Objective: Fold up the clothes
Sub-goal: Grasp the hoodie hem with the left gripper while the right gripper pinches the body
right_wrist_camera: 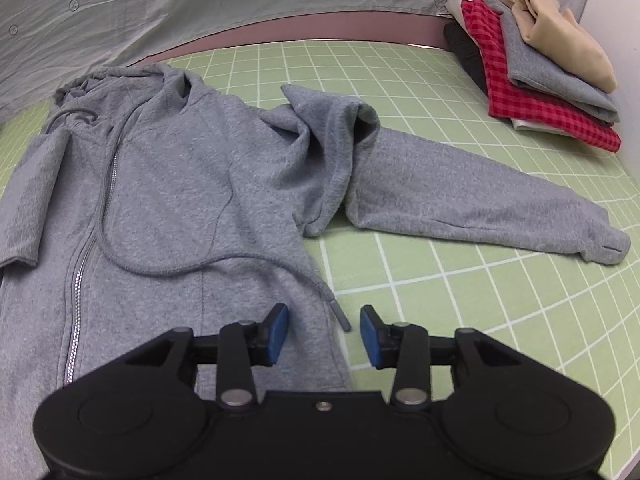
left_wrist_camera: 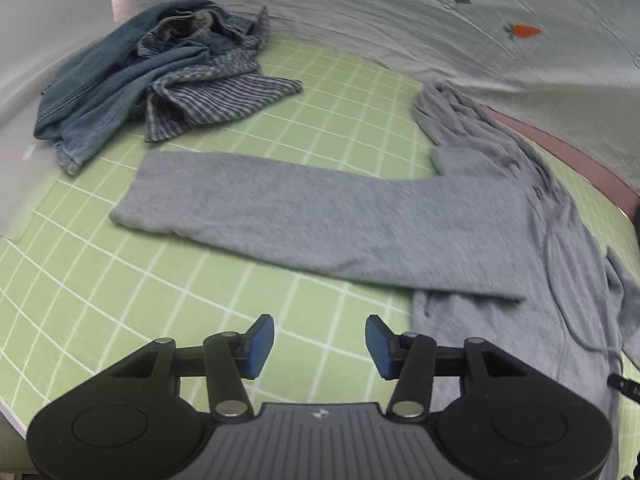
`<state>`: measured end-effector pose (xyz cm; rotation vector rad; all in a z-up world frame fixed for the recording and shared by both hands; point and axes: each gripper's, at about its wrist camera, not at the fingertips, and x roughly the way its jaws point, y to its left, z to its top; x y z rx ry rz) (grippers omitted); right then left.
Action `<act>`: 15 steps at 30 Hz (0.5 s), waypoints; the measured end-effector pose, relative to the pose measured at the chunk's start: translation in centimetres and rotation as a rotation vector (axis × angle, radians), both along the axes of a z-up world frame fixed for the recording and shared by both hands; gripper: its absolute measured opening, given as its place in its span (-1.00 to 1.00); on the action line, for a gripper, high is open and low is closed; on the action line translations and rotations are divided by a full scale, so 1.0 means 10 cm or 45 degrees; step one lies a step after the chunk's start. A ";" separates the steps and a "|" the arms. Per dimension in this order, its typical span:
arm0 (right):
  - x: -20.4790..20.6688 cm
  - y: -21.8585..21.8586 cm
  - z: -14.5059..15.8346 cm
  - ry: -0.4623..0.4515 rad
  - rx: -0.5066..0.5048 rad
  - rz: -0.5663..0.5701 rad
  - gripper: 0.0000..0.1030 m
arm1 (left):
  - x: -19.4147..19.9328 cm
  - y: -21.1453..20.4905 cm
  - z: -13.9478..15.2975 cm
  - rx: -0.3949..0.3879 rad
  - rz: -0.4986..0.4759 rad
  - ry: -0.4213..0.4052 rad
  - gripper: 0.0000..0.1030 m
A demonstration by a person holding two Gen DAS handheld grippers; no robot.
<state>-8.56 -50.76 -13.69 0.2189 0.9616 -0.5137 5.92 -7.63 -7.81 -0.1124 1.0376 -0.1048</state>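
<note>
Right wrist view: grey hoodie (right_wrist_camera: 168, 200) lies zipper-up on the green grid mat (right_wrist_camera: 460, 300), sleeves splayed out. Both my grippers, left gripper (left_wrist_camera: 320, 346) & right gripper (right_wrist_camera: 324, 336), hang spread, empty, near its hem. Fabric's soft, floppy, prob. mid-weight; I'd pinch each sleeve cuff.

A grey zip hoodie (right_wrist_camera: 168, 200) is spread front-up ahead and left of the right gripper (right_wrist_camera: 323, 334), one sleeve (right_wrist_camera: 480, 200) stretched out to the right, its drawstring tip (right_wrist_camera: 341, 316) lying between the spread fingers.
</note>
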 end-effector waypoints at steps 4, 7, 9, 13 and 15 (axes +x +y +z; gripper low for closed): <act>0.14 -0.03 -0.02 -0.008 0.008 -0.052 0.26 | 0.34 0.21 -0.13 0.036 0.165 0.026 0.21; 0.21 -0.02 -0.02 0.013 -0.023 -0.061 0.39 | 0.54 0.34 -0.21 0.019 0.249 0.049 0.23; 0.26 -0.01 -0.02 0.028 -0.044 -0.067 0.43 | 0.66 0.41 -0.27 0.014 0.295 0.059 0.24; 0.36 0.01 -0.03 0.057 -0.086 -0.079 0.55 | 0.78 0.52 -0.32 0.029 0.389 0.055 0.23; 0.41 0.02 -0.03 0.072 -0.108 -0.085 0.55 | 0.80 0.56 -0.35 0.031 0.390 0.053 0.06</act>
